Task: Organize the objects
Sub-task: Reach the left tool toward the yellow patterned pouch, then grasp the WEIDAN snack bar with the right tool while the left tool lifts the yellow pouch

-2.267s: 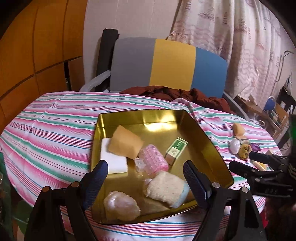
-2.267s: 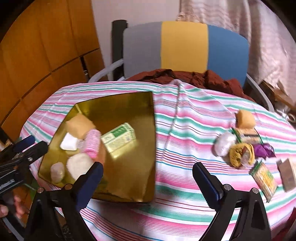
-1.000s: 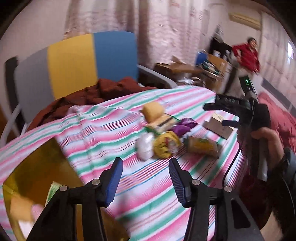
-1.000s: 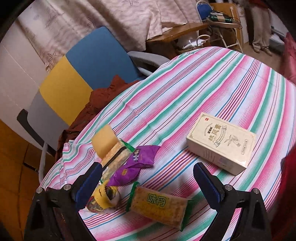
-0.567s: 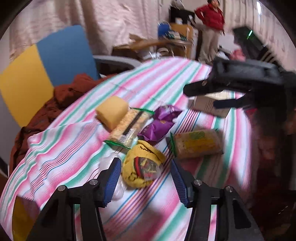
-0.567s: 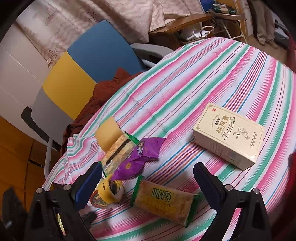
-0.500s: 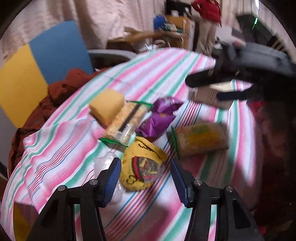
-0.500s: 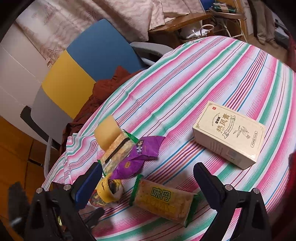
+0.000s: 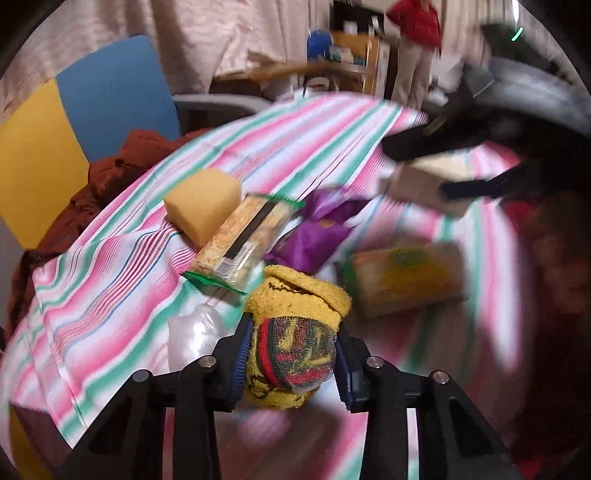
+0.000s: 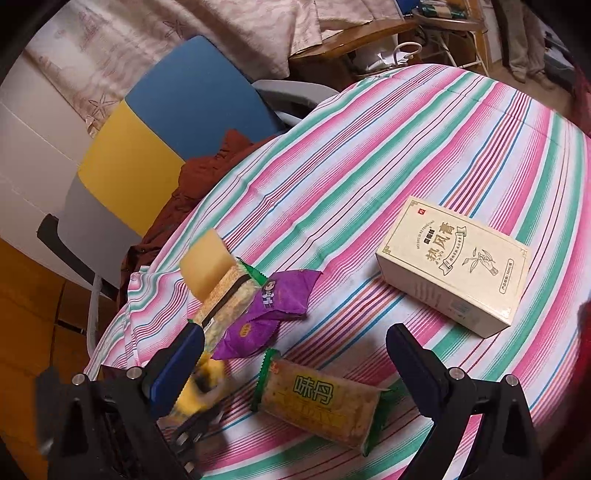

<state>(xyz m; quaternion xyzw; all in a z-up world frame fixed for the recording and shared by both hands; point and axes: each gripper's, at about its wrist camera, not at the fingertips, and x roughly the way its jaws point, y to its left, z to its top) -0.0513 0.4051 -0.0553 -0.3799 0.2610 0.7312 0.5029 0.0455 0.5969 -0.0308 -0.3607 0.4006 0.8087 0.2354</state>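
Note:
My left gripper (image 9: 291, 363) is shut on a yellow knitted bundle (image 9: 295, 317) with a red and green pattern, held between its blue pads. Just beyond it on the striped tablecloth (image 10: 369, 155) lie a yellow sponge (image 9: 203, 203), a long cracker packet (image 9: 243, 240), purple snack packets (image 9: 314, 236) and a clear plastic lump (image 9: 195, 332). My right gripper (image 10: 295, 332) stands open above a green-edged cracker packet (image 10: 317, 402), with a cream box (image 10: 454, 269) to its right. In the right wrist view the yellow bundle (image 10: 199, 391) is a blur behind the left finger.
A grey, yellow and blue chair (image 10: 166, 122) with a brown garment (image 10: 207, 166) stands behind the table. A person in a red top (image 9: 417, 22) stands by a cluttered desk at the back. A sliver of the gold tray (image 9: 22, 450) shows at the lower left edge.
My left gripper swung from the gold tray to the pile, closed in on the yellow bundle and shut on it. My right gripper has stayed open over the packets.

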